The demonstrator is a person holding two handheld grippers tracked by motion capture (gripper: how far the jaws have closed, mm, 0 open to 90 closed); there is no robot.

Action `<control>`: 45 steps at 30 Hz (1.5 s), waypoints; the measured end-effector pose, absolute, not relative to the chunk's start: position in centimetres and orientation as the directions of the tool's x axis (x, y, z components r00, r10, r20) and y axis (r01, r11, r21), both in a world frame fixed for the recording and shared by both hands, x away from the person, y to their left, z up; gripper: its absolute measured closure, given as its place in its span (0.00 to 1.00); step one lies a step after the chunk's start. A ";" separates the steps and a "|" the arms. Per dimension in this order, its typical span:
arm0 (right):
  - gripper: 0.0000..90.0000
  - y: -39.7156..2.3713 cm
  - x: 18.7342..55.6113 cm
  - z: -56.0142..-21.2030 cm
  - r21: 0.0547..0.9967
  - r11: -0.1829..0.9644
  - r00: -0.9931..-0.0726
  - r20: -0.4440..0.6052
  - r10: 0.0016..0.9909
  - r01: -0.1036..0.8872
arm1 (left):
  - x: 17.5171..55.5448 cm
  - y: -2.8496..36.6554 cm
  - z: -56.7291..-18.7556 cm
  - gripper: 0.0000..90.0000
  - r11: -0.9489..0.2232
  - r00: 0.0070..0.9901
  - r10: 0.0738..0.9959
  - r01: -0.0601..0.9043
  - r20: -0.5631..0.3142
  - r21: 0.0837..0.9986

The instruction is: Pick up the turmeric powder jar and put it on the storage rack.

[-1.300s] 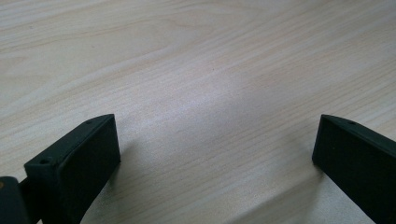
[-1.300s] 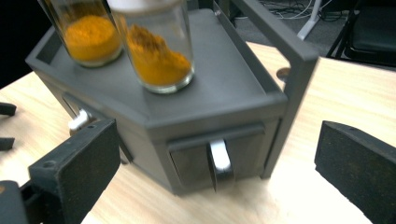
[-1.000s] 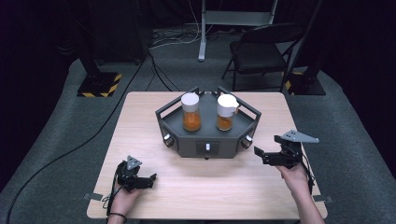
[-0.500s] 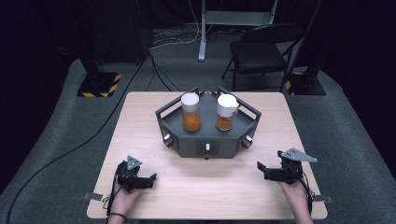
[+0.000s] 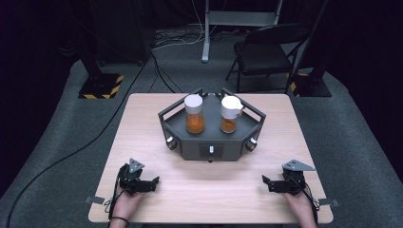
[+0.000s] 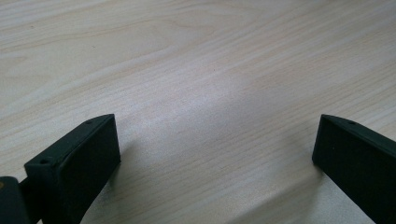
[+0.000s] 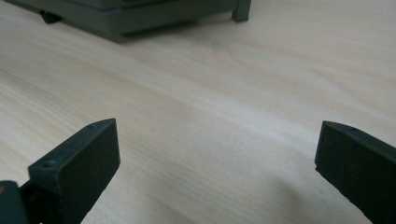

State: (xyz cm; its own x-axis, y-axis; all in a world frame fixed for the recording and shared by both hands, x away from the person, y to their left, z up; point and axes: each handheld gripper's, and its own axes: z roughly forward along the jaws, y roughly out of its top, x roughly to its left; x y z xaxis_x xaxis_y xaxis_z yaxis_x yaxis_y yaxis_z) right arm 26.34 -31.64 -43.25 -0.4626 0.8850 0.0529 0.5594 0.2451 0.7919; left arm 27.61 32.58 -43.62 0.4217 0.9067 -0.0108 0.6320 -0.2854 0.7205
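beakers first: the two you will be handling stand well ahead of both sets of jaws, side by side on the dark tray point(image 5: 247, 124) at the far middle of the table point(image 5: 214, 190). your left gripper point(image 5: 153, 181) rests low on the wood near you with its jaws spread wide and nothing between them; in the left gripper view there is just bare grain between the two black pads. your right gripper point(image 5: 265, 181) sits the same way, jaws wide and empty, and in the right gripper view the tray's front edge point(image 7: 140, 18) lies ahead and to the left of the gap.

outward from there, the left beaker point(image 5: 194, 114) is ahead and to the right of your left jaws, capped white, with orange liquid in roughly its lower half. the right beaker point(image 5: 230, 115) is ahead and to the left of your right jaws, also white on top, with a shallower orange fill.

judge them as rigid, clear-walled and probably smooth, so likely to slip under the pads, and breakable if they are glass. the liquid adds weight low down and will slosh if tilted. take hold around the body, above the liquid line and below the cap, jaws square to the wall. keep each one upright, and mind the tray's raised rails as you come in.
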 end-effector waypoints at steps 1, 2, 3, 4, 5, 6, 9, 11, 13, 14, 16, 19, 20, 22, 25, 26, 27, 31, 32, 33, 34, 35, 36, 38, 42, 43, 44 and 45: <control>0.00 -31.6 26.6 -43.3 0.782 0.251 -0.467 0.057 0.882 0.570 | 27.6 32.6 -43.6 0.01 -0.285 0.422 0.907 0.632 -0.011 0.721; 0.00 -31.5 26.8 -43.3 0.770 0.264 -0.469 0.052 0.881 0.581 | 27.6 32.6 -43.6 0.01 -0.285 0.422 0.907 0.632 -0.011 0.721; 0.00 -31.3 26.9 -43.2 0.758 0.277 -0.470 0.044 0.882 0.590 | 27.6 32.6 -43.6 0.01 -0.285 0.422 0.907 0.632 -0.011 0.720; 0.00 -31.1 27.1 -43.2 0.749 0.286 -0.471 0.040 0.881 0.598 | 27.6 32.6 -43.6 0.01 -0.286 0.422 0.907 0.632 -0.011 0.720; 0.00 -31.0 27.2 -43.1 0.744 0.288 -0.469 0.038 0.882 0.603 | 27.6 32.6 -43.6 0.01 -0.285 0.422 0.907 0.632 -0.011 0.721; 0.00 -30.8 27.2 -43.1 0.742 0.294 -0.467 0.029 0.884 0.602 | 27.6 32.6 -43.6 0.01 -0.286 0.422 0.907 0.632 -0.011 0.720; 0.00 -30.3 27.4 -42.9 0.725 0.315 -0.470 0.015 0.882 0.613 | 27.6 32.6 -43.6 0.01 -0.286 0.422 0.907 0.632 -0.011 0.720; 0.00 -30.2 27.4 -42.9 0.723 0.322 -0.470 0.005 0.882 0.612 | 27.6 32.6 -43.6 0.01 -0.286 0.422 0.907 0.632 -0.011 0.720; 0.00 -30.0 27.3 -42.9 0.721 0.328 -0.470 -0.003 0.882 0.610 | 27.6 32.6 -43.6 0.01 -0.285 0.422 0.907 0.632 -0.011 0.720; 0.00 -29.8 27.3 -42.9 0.721 0.334 -0.470 -0.012 0.883 0.608 | 27.6 32.6 -43.6 0.01 -0.285 0.422 0.907 0.632 -0.011 0.720; 0.00 -29.7 27.2 -43.0 0.722 0.330 -0.465 -0.012 0.885 0.609 | 27.6 32.6 -43.6 0.01 -0.285 0.421 0.907 0.632 -0.011 0.720; 0.00 -29.5 27.1 -43.0 0.722 0.322 -0.453 -0.012 0.891 0.613 | 27.6 32.6 -43.6 0.01 -0.284 0.421 0.907 0.632 -0.011 0.721; 0.00 -29.4 27.1 -43.0 0.722 0.314 -0.444 -0.011 0.896 0.617 | 27.6 32.6 -43.6 0.01 -0.284 0.421 0.907 0.632 -0.011 0.721; 0.00 -29.2 27.0 -43.0 0.722 0.296 -0.419 -0.009 0.908 0.626 | 27.6 32.6 -43.6 0.01 -0.285 0.421 0.907 0.632 -0.011 0.720; 0.00 -29.1 27.0 -43.0 0.722 0.289 -0.407 -0.011 0.913 0.628 | 27.6 32.6 -43.6 0.01 -0.284 0.421 0.907 0.632 -0.012 0.721; 0.00 -29.1 26.9 -43.0 0.722 0.287 -0.405 -0.010 0.914 0.629 | 27.6 32.6 -43.6 0.01 -0.283 0.421 0.907 0.632 -0.012 0.721; 0.00 -29.1 26.9 -43.0 0.722 0.287 -0.405 -0.011 0.914 0.629 | 27.6 32.6 -43.6 0.00 -0.284 0.421 0.907 0.632 -0.012 0.721; 0.00 -29.1 27.0 -43.0 0.723 0.289 -0.408 -0.011 0.913 0.627 | 27.6 32.6 -43.7 0.01 -0.283 0.421 0.907 0.632 -0.013 0.722; 0.00 -29.1 27.0 -43.0 0.722 0.291 -0.412 -0.009 0.911 0.628 | 27.5 32.6 -43.7 0.00 -0.283 0.421 0.907 0.632 -0.013 0.722; 0.00 -29.1 27.0 -43.0 0.722 0.292 -0.414 -0.009 0.910 0.627 | 27.6 32.6 -43.6 0.01 -0.283 0.421 0.907 0.632 -0.013 0.722; 0.00 -29.1 27.0 -43.0 0.722 0.291 -0.413 -0.008 0.911 0.628 | 27.6 32.6 -43.7 0.01 -0.283 0.421 0.907 0.632 -0.013 0.722; 0.00 -29.1 27.0 -43.0 0.722 0.293 -0.415 -0.008 0.910 0.627 | 27.6 32.6 -43.6 0.01 -0.283 0.421 0.907 0.632 -0.013 0.722; 0.00 -29.1 27.0 -42.9 0.721 0.295 -0.418 -0.008 0.908 0.626 | 27.6 32.6 -43.6 0.00 -0.283 0.421 0.907 0.632 -0.013 0.722; 0.00 -29.1 27.0 -42.9 0.721 0.296 -0.419 -0.008 0.908 0.626 | 27.6 32.6 -43.6 0.01 -0.284 0.421 0.907 0.632 -0.013 0.721; 0.00 -29.2 27.1 -42.9 0.721 0.299 -0.424 -0.008 0.906 0.625 | 27.6 32.6 -43.6 0.01 -0.283 0.421 0.907 0.632 -0.013 0.722; 0.00 -29.2 27.1 -42.9 0.721 0.299 -0.424 -0.008 0.906 0.625 | 27.6 32.6 -43.6 0.01 -0.283 0.421 0.907 0.632 -0.013 0.722; 0.00 -29.2 27.1 -43.0 0.721 0.299 -0.424 -0.008 0.906 0.625 | 27.6 32.6 -43.6 0.01 -0.283 0.421 0.907 0.632 -0.013 0.721; 0.00 -29.2 27.1 -42.9 0.721 0.299 -0.424 -0.008 0.906 0.625 | 27.6 32.6 -43.6 0.01 -0.284 0.421 0.907 0.632 -0.013 0.721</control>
